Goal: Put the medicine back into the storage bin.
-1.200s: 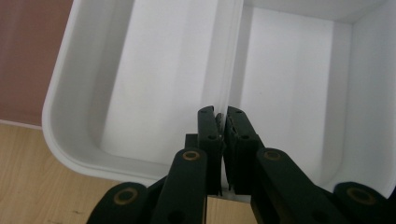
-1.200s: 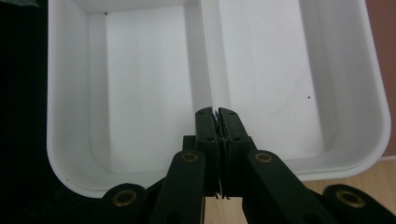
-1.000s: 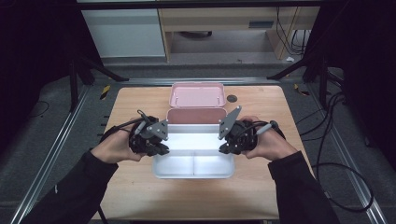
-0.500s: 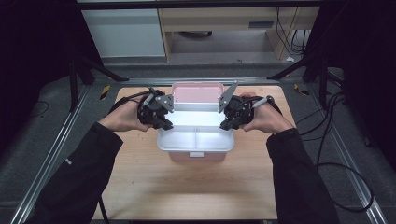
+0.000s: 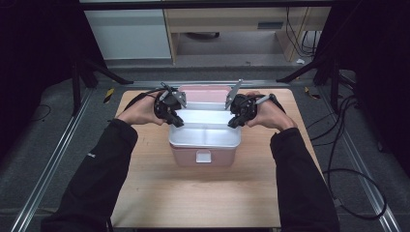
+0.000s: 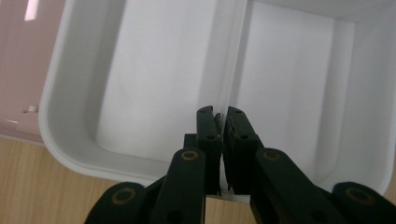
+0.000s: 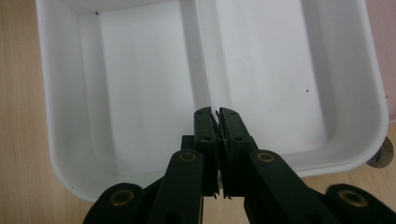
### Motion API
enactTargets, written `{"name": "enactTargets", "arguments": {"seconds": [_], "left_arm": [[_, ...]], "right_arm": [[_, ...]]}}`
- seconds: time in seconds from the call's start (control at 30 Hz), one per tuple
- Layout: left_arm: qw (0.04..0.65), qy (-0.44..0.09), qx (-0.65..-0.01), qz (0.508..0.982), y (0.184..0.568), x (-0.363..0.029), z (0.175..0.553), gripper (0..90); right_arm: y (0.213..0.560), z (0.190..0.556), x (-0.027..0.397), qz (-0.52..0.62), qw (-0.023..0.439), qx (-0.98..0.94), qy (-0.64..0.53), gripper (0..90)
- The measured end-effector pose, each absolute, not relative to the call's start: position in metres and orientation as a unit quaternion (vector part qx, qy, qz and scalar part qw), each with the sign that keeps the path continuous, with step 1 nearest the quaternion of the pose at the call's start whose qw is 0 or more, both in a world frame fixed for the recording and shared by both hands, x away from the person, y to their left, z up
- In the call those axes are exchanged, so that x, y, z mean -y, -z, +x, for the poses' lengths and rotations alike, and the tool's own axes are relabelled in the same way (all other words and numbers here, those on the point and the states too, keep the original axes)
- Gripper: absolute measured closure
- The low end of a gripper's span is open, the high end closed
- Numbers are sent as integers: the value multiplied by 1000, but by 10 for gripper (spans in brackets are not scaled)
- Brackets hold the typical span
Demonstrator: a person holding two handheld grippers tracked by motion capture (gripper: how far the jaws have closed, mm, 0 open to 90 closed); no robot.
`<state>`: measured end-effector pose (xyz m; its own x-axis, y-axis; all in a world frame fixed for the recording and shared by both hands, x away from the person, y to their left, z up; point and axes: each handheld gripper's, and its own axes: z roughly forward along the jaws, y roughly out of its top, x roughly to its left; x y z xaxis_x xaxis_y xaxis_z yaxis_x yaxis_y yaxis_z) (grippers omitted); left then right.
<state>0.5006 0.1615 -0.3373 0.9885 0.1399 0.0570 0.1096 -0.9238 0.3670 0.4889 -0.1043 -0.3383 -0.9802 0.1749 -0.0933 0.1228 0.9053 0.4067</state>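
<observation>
A pale wooden worktop sits in a dark room, with grey floor and metal rails around it. At the centre of the high view a white two-compartment tray rests atop a pink box, its long axis running left to right across the frame and its open side facing up; the divider runs from near to far. A pink lid lies just behind it, toward the upper middle. The left gripper is clamped on the tray's left end wall and the right gripper on its right end wall (each gripper view shows the jaws pinched nearly together over the white rim, in line with the divider).
</observation>
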Motion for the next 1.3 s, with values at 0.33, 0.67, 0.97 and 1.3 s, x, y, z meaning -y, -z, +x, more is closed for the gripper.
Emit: {"name": "enactTargets", "arguments": {"seconds": [0.33, 0.67, 0.97, 1.3], "left_arm": [[160, -35, -67, 984, 357, -160, 506, 853], [185, -20, -85, 979, 375, -167, 504, 845], [188, -44, -110, 975, 368, -167, 500, 766], [272, -80, -179, 942, 343, -192, 491, 575]], "right_arm": [[355, 495, 97, 87, 59, -976, -193, 866], [370, 491, 98, 99, 67, -972, -204, 840], [375, 488, 100, 131, 79, -965, -215, 752], [345, 476, 119, 220, 143, -920, -291, 495]]}}
